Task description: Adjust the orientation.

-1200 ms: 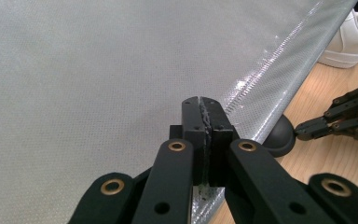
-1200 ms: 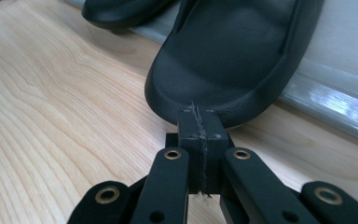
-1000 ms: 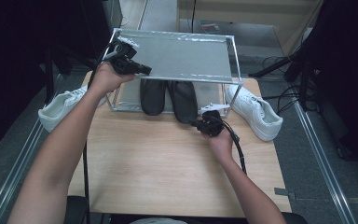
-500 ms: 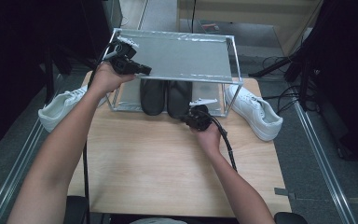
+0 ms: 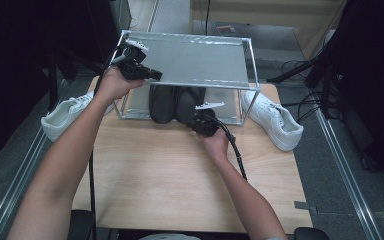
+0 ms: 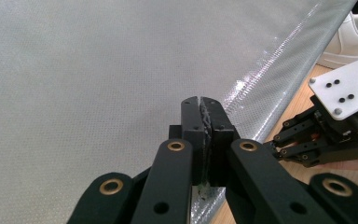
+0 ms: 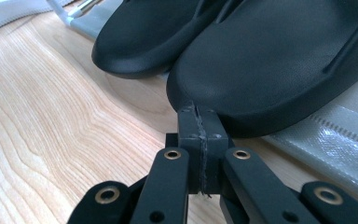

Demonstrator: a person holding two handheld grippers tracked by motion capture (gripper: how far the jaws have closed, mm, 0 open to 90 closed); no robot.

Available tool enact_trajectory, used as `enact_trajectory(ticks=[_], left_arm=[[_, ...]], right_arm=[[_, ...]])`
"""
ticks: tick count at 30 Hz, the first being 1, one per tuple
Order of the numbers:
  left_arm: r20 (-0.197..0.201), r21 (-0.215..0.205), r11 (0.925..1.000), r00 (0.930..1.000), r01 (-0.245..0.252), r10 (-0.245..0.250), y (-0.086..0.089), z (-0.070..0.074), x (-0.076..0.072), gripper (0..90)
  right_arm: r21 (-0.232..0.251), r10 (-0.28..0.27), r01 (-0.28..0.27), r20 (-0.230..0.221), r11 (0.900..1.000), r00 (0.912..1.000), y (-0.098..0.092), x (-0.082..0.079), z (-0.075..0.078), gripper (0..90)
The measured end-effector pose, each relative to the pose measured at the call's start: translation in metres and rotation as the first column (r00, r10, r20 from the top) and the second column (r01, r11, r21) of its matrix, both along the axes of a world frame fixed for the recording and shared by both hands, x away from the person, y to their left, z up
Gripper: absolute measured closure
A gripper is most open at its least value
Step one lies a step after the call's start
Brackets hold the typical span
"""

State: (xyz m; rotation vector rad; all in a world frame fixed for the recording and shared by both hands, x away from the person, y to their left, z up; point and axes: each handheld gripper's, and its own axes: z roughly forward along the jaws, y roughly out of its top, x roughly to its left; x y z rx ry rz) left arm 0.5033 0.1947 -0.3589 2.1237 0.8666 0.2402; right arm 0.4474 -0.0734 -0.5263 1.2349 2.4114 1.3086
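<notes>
Both forearms reach forward – the left gripper (image 5: 147, 75) raised and out to the left, jaws pressed together; the right gripper (image 5: 196, 123) low near the middle, jaws likewise closed.

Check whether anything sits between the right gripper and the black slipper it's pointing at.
Nothing visible does. The right gripper, jaws shut, is right at the heel end of the nearer black slipper, with bare wooden table below. The second slipper lies beside it, off the line of approach.
</notes>
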Motion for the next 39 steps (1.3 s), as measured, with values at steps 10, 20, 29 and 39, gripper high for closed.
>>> enact_trajectory(ticks=[10, 20, 29, 39], left_arm=[[-0.007, -0.028, 0.9996, 1.0000, -0.004, 0.004, 0.003, 0.001, -0.001, 82.3], [-0.018, -0.037, 0.9993, 0.9998, -0.002, 0.001, 0.009, 0.017, -0.012, 57.4], [-0.014, -0.032, 0.9993, 0.9997, 0.020, -0.020, 0.010, 0.028, -0.040, 42.4], [0.000, -0.019, 0.9987, 0.9989, 0.047, -0.047, 0.002, 0.020, -0.062, 38.4]], right_arm=[[0.020, 0.033, -0.033, 0.000, 0.999, 0.9994, -0.006, -0.013, 0.006, 86.9], [0.058, 0.075, -0.076, 0.030, 0.995, 0.9967, -0.024, -0.035, 0.024, 75.4], [0.093, 0.111, -0.116, 0.061, 0.989, 0.9920, -0.045, -0.055, 0.040, 65.7], [0.105, 0.120, -0.126, 0.059, 0.986, 0.9910, -0.065, -0.072, 0.042, 50.7]])
